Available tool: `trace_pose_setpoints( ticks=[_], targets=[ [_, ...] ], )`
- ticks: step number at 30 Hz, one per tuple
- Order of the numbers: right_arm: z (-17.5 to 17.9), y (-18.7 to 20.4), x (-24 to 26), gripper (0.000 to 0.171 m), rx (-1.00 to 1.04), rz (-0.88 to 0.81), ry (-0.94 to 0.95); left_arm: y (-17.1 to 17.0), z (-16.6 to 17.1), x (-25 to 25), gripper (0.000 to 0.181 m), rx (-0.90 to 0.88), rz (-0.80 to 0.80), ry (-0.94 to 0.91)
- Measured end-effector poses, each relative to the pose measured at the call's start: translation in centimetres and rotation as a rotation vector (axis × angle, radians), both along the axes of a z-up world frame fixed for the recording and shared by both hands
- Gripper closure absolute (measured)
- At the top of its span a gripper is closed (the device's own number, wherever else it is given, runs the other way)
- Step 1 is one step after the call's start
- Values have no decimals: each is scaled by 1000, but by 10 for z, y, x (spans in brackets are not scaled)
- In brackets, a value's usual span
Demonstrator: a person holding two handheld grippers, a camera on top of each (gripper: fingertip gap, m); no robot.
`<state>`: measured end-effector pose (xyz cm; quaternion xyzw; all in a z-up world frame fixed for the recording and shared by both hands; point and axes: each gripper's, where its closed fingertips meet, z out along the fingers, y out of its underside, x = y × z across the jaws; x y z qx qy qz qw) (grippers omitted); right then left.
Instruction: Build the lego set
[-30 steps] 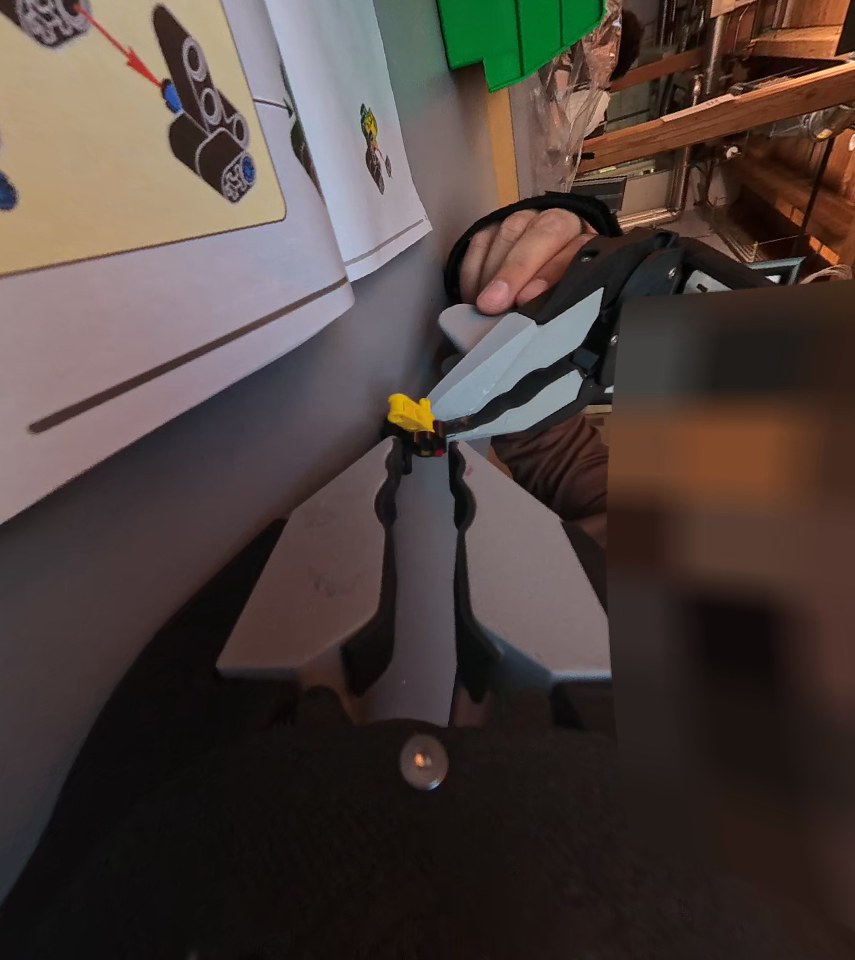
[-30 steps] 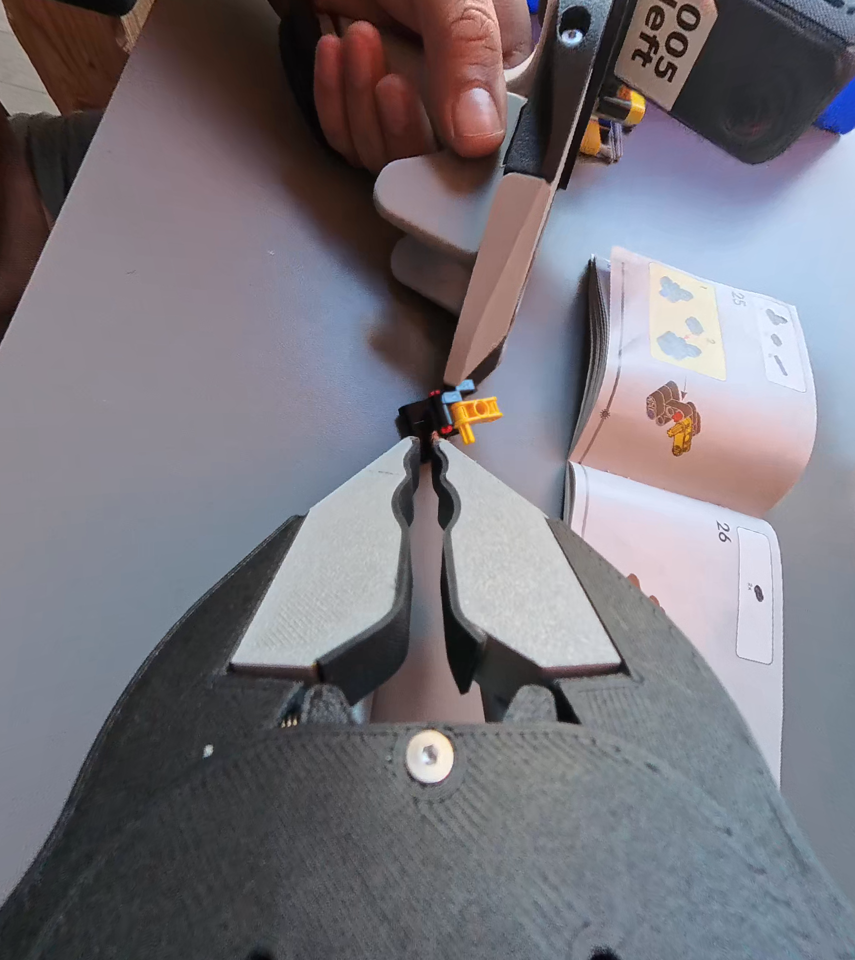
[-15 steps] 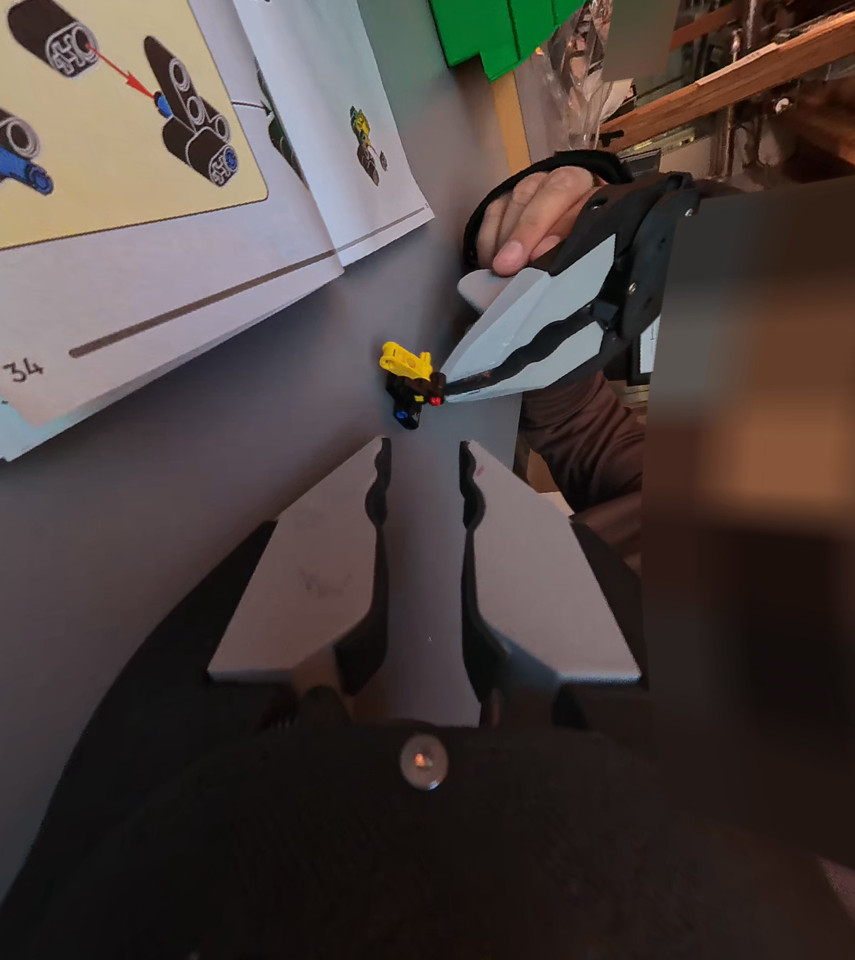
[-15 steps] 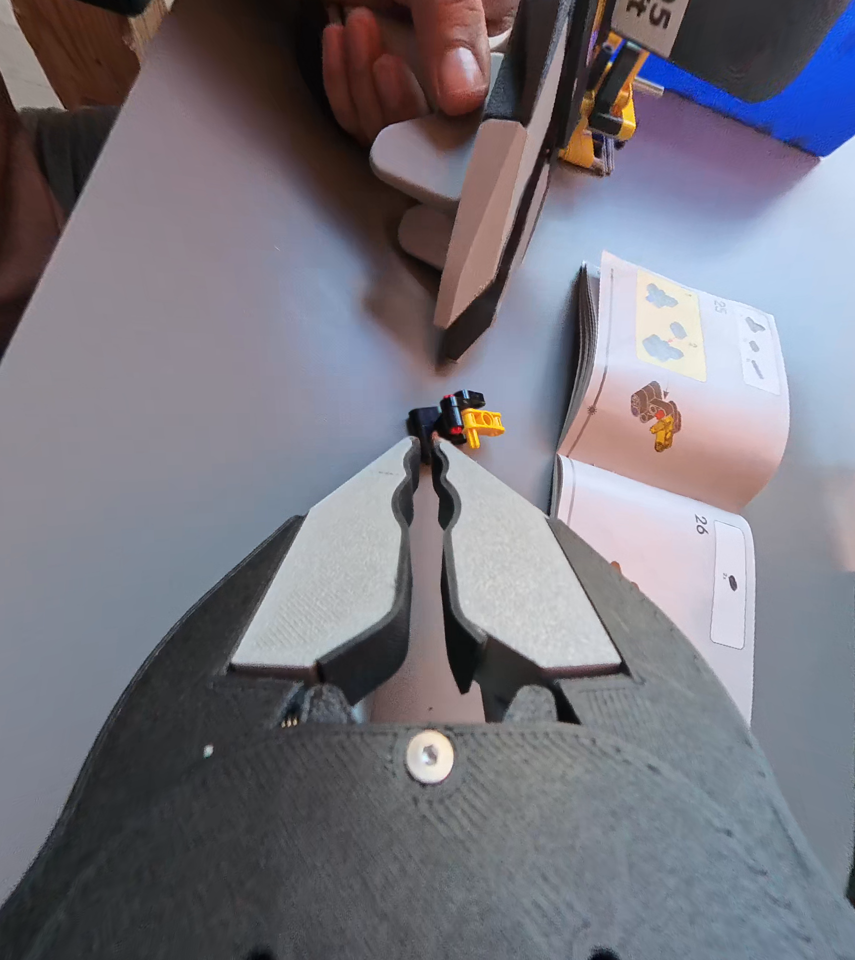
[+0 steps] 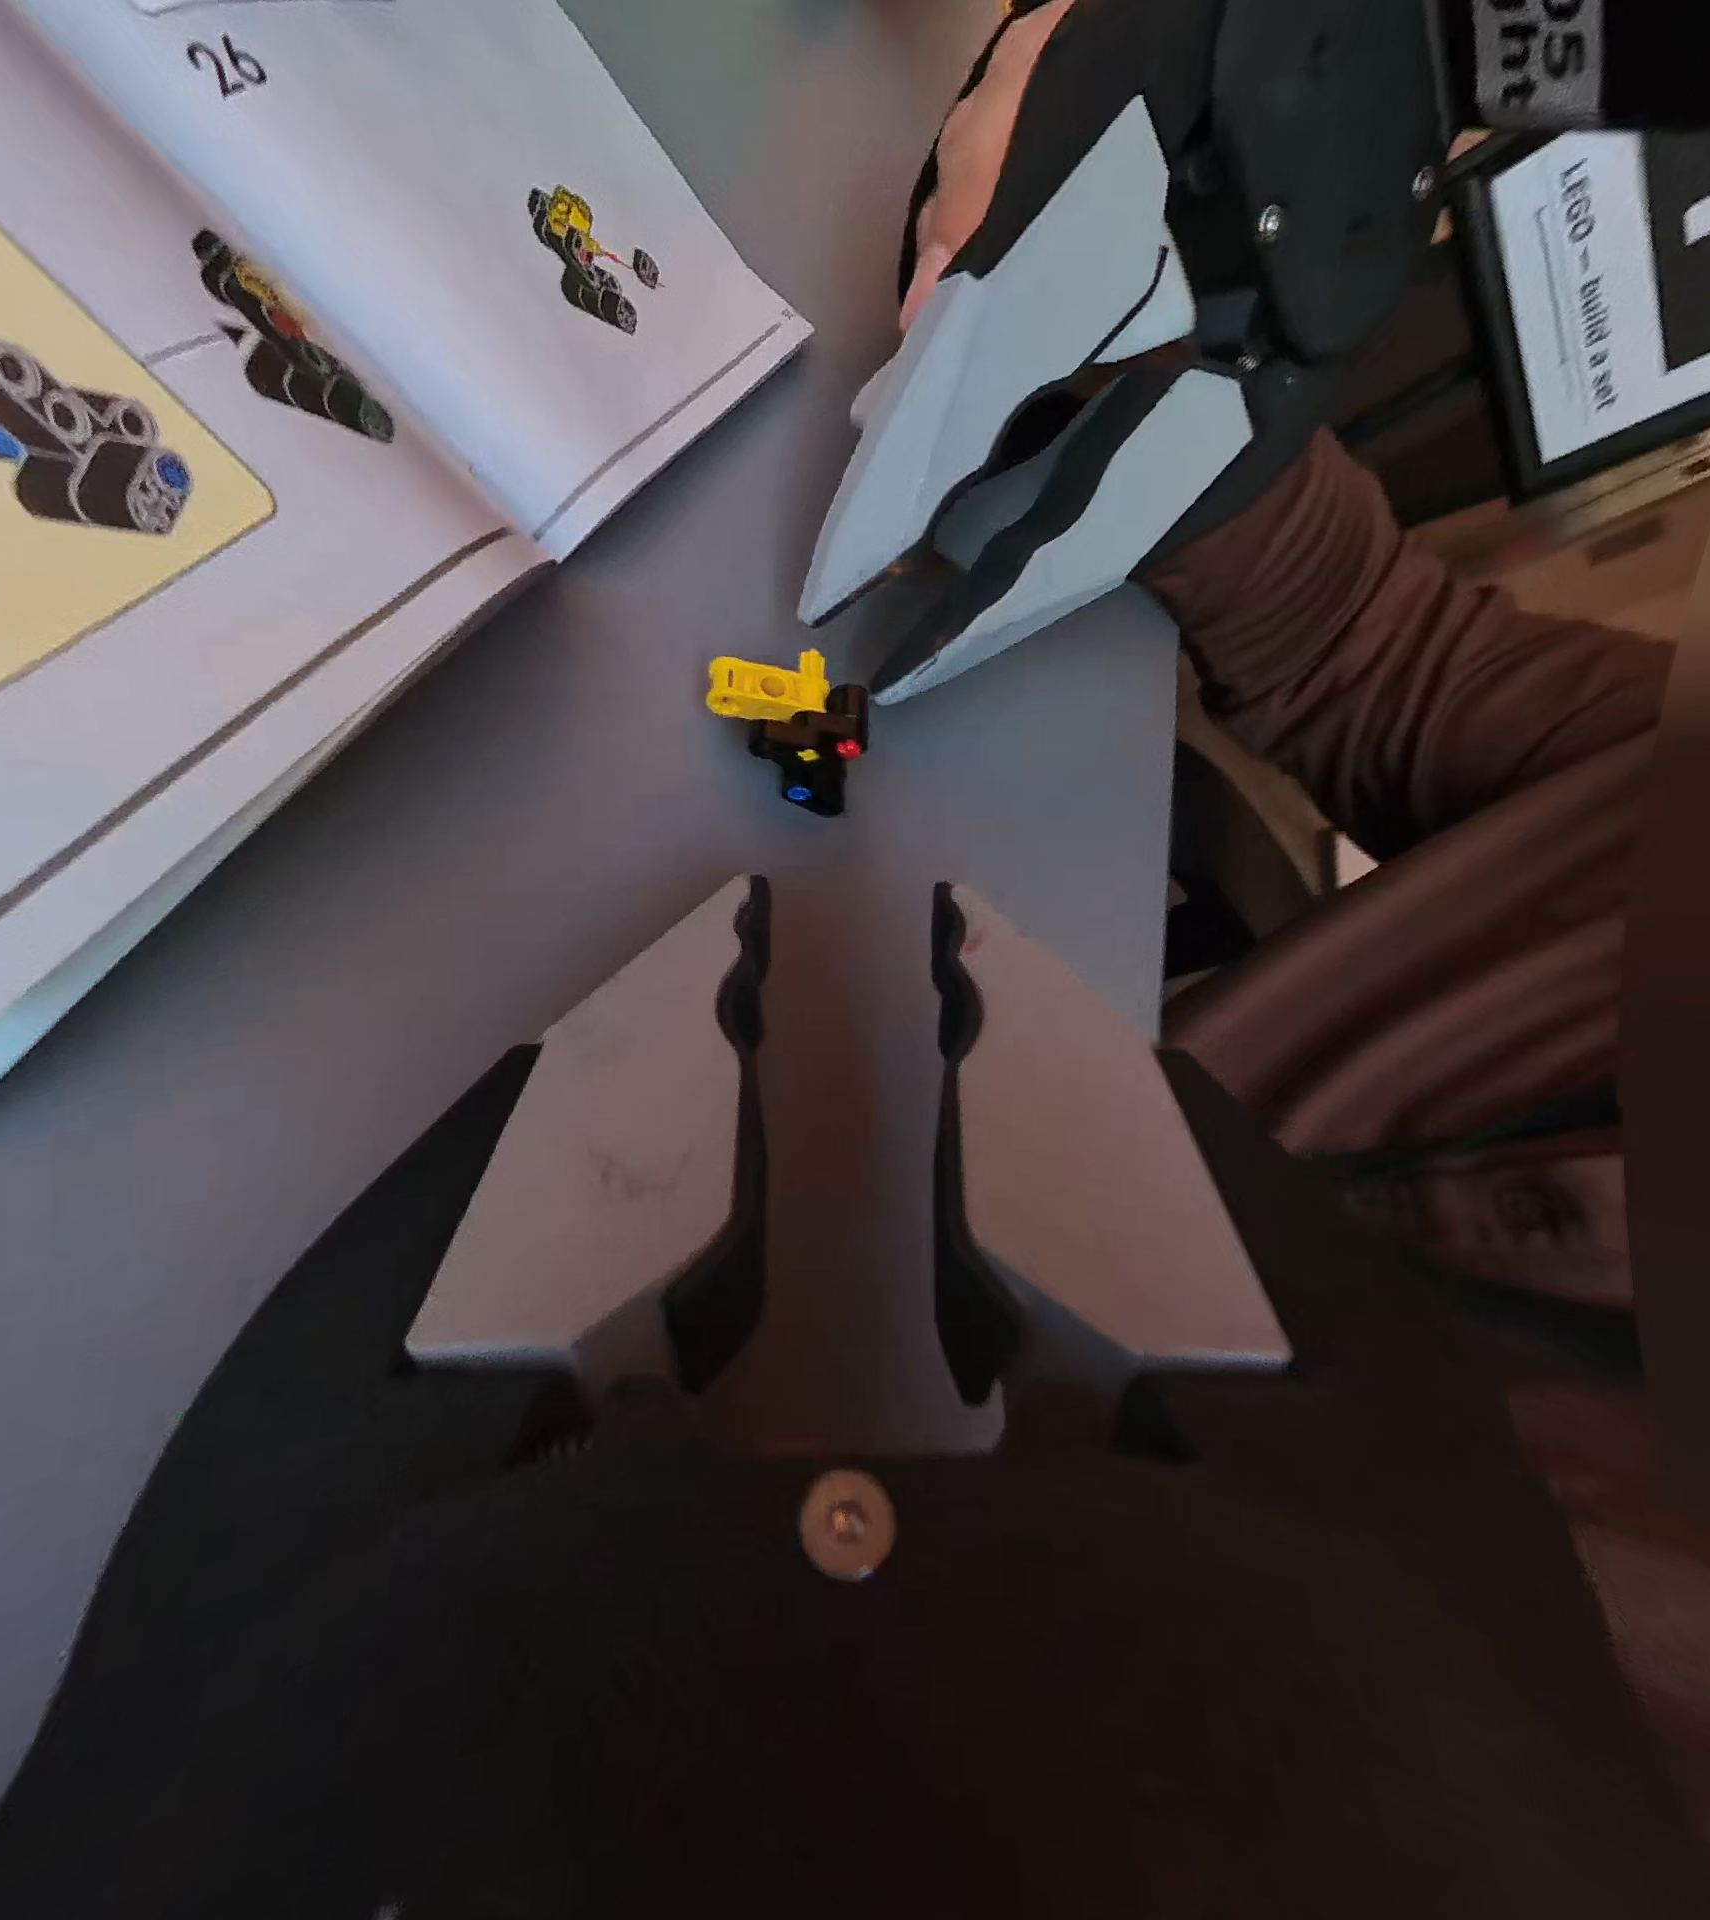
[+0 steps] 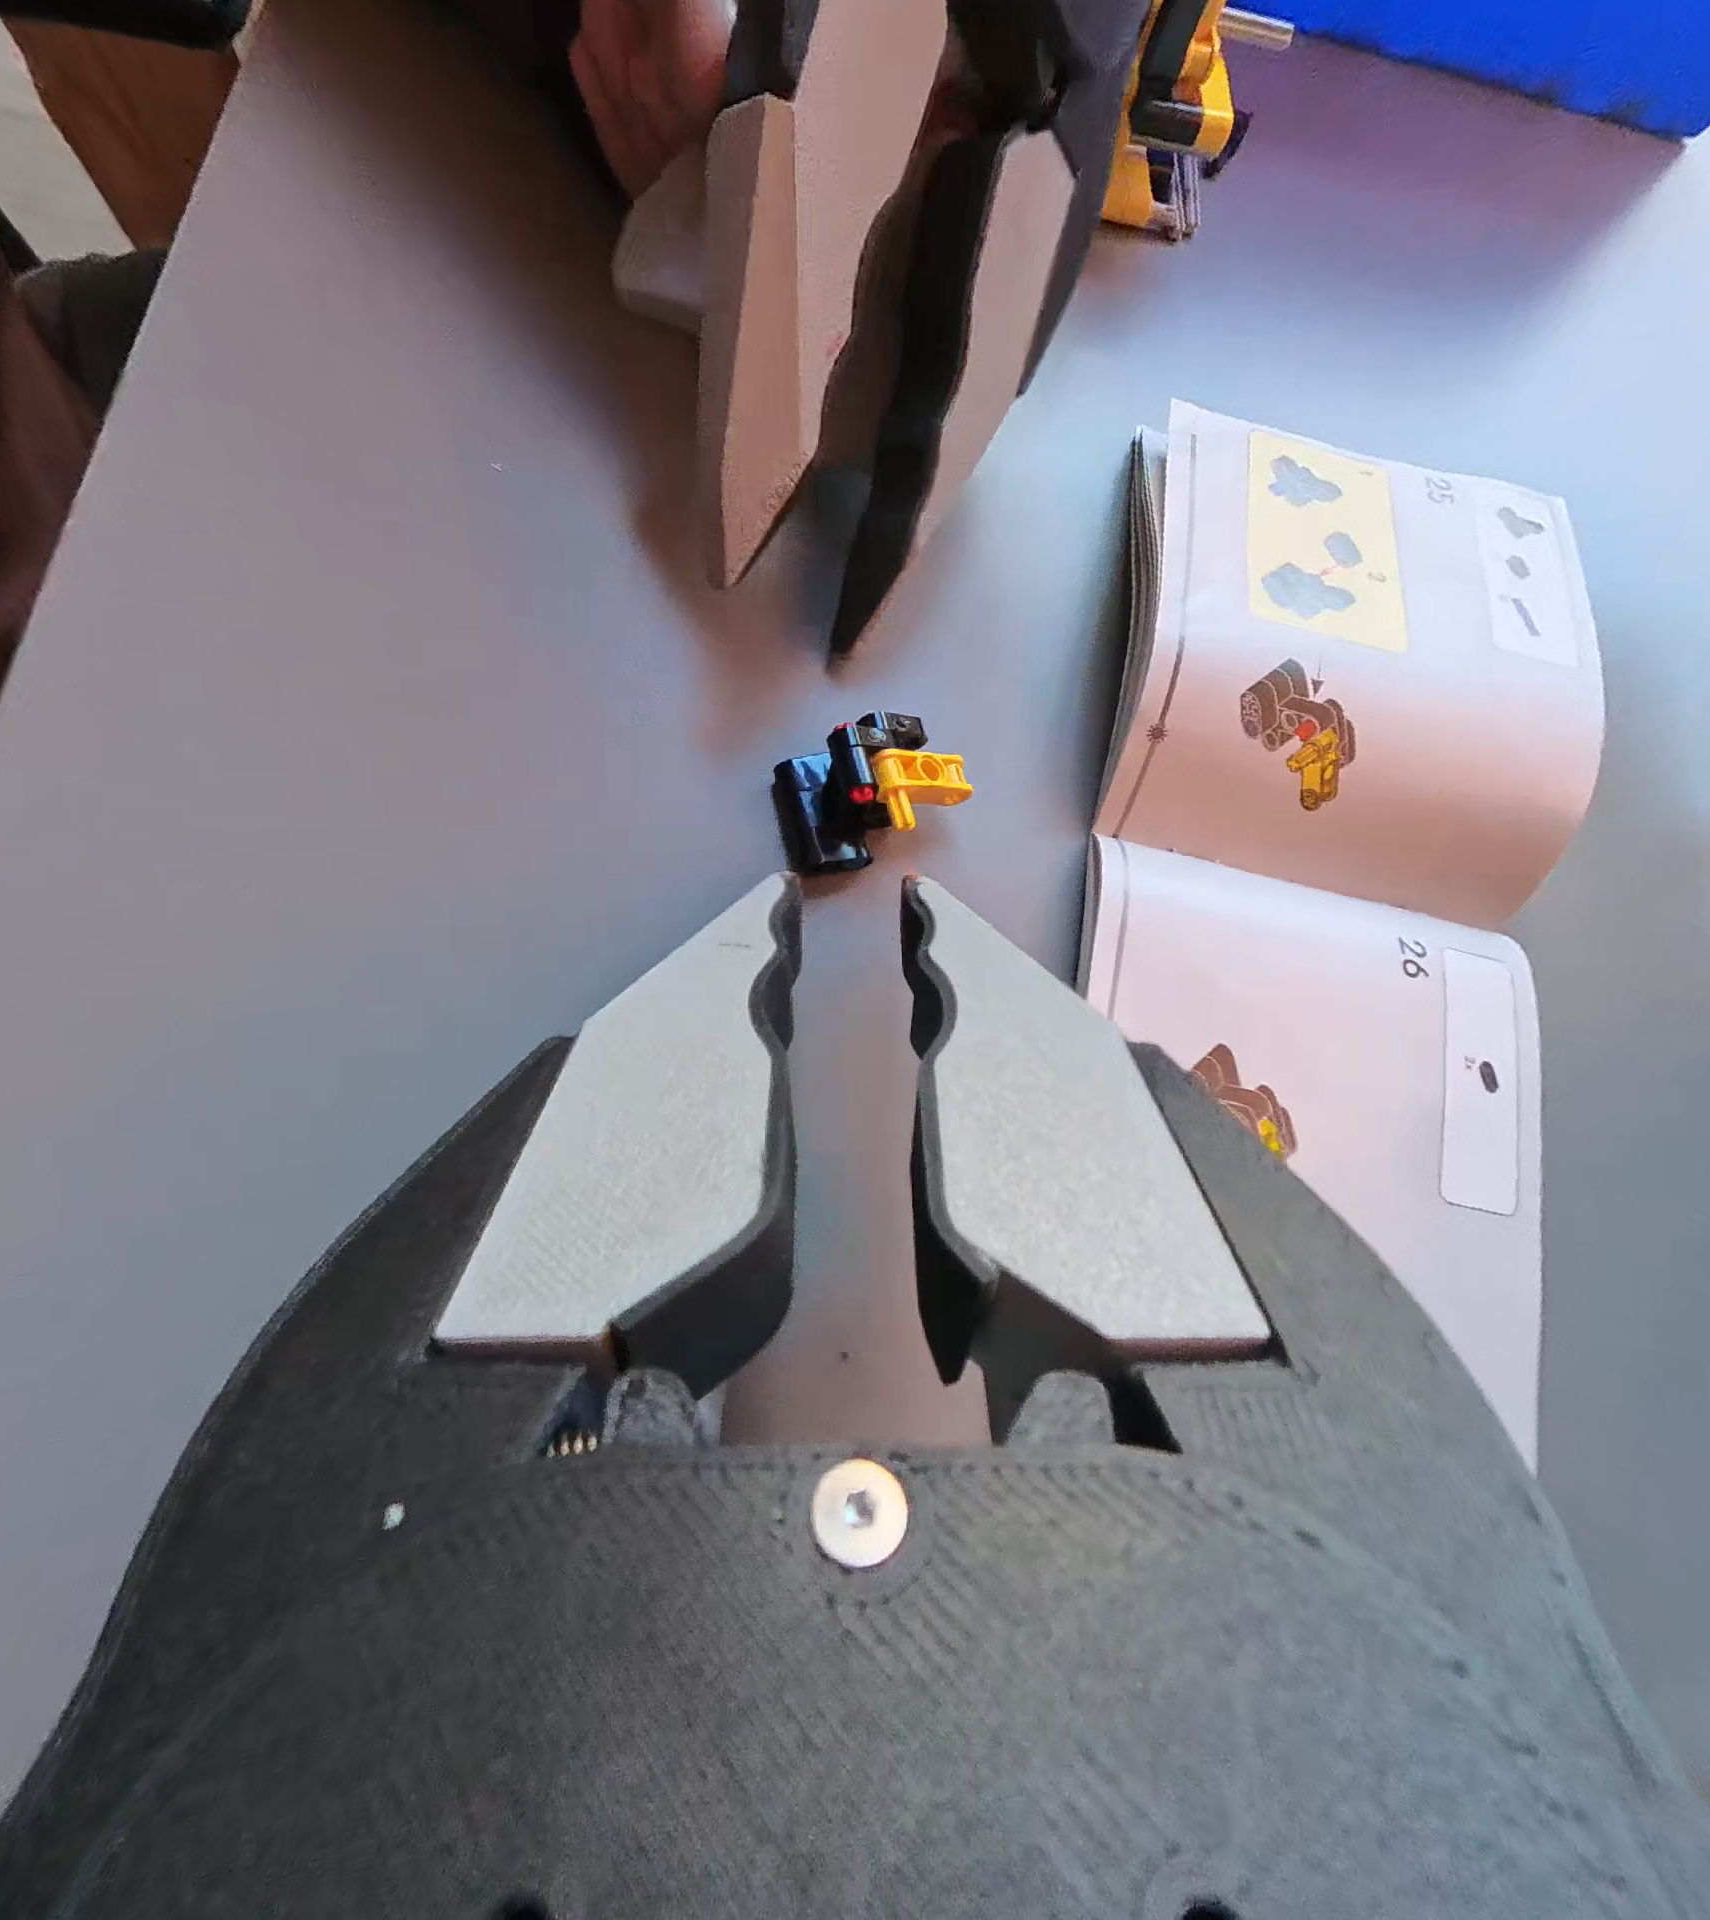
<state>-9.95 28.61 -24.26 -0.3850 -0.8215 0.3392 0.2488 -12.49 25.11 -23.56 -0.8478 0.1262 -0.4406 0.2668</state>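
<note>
Black and yellow sub-assembly [image 6: 856, 790]: small lego cluster with red and blue pins, lying free on the grey table [image 6: 363, 727], held by nothing.
Why it lies there: likely set down so the next part can be fetched or the grip changed.
Right gripper [image 6: 851, 894]: just short of the sub-assembly, jaws slightly parted, empty; one tip nearly touches its black end.
Left gripper [image 5: 846, 899]: on the opposite side of the sub-assembly, a little apart, jaws wider, empty.
Instruction booklet [image 6: 1350, 727]: open beside the sub-assembly's yellow end, pages facing up, probably for checking the step.
Yellow model [image 6: 1168, 135]: well beyond the sub-assembly, behind the left gripper, partly hidden.
</note>
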Motion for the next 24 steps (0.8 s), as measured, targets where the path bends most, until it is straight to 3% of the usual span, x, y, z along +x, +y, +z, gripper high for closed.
trace_pose_setpoints(
  ticks=[7, 16, 24],
  targets=[
    [-9, -7, -2, 156, 1, 2, -47, 1, -5, -2, 147, 148, -68, 188],
    [-10, -29, -4, 163, -25, 35, -64, 0, -7, -2, 151, 185, -88, 248],
    [-6, -17, -3, 162, -42, 6, -57, 0, -6, -2, 152, 172, -83, 221]
  ],
)
